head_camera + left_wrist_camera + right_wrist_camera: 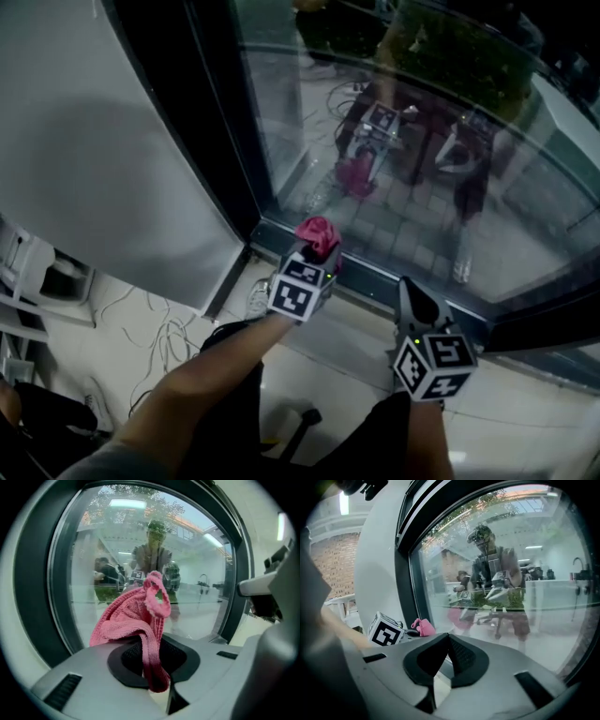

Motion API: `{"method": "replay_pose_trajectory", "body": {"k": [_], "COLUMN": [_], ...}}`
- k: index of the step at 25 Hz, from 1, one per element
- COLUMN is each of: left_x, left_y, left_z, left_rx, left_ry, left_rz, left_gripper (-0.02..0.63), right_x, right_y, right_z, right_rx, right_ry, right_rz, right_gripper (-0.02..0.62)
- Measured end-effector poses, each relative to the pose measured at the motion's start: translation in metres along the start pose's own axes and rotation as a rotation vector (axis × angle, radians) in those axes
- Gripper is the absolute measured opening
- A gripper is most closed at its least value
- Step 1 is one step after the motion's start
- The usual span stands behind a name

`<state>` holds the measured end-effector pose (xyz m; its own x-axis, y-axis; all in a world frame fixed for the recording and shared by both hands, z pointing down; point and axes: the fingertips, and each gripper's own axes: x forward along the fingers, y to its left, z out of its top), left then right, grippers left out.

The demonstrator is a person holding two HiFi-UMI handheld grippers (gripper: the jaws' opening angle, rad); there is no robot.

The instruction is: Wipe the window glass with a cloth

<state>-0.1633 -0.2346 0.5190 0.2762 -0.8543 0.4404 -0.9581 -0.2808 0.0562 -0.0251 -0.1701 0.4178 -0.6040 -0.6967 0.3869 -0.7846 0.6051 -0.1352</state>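
Note:
A pink cloth (318, 234) is bunched in my left gripper (314, 253), which is shut on it low down by the window glass (422, 141), near the bottom left corner of the pane. In the left gripper view the cloth (133, 616) rises from between the closed pads and hangs over them in front of the glass (140, 545). My right gripper (411, 292) is to the right, shut with nothing in it, pointing at the lower frame. In the right gripper view its jaws (447, 641) meet, and the cloth (423, 626) shows at the left before the glass (520, 564).
A dark window frame (220, 141) runs along the pane's left side and a dark sill (375, 281) along its bottom. A white wall panel (94, 169) stands to the left. Loose cables (159, 328) lie on the pale floor. The glass shows reflections of a person and both grippers.

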Motion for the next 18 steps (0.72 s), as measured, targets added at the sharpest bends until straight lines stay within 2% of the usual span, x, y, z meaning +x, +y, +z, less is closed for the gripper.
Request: {"method": "replay_pose_trajectory", "body": {"k": [10,18], "left_x": [-0.017,0.004], "left_y": [0.131,0.188], "left_z": [-0.034,-0.077], "left_rx": [-0.077,-0.121], "left_ry": [0.047,0.12], "left_rz": [0.175,0.26], "left_gripper": [0.054,0.055], "right_x": [0.068,0.103], "right_y": [0.057,0.068], "right_z": [-0.003,-0.021], "right_rx": [-0.026,-0.036], "right_ry": [0.051,0.099], "right_rz": [0.104,0.153], "right_gripper": [-0.009,-0.009]}}
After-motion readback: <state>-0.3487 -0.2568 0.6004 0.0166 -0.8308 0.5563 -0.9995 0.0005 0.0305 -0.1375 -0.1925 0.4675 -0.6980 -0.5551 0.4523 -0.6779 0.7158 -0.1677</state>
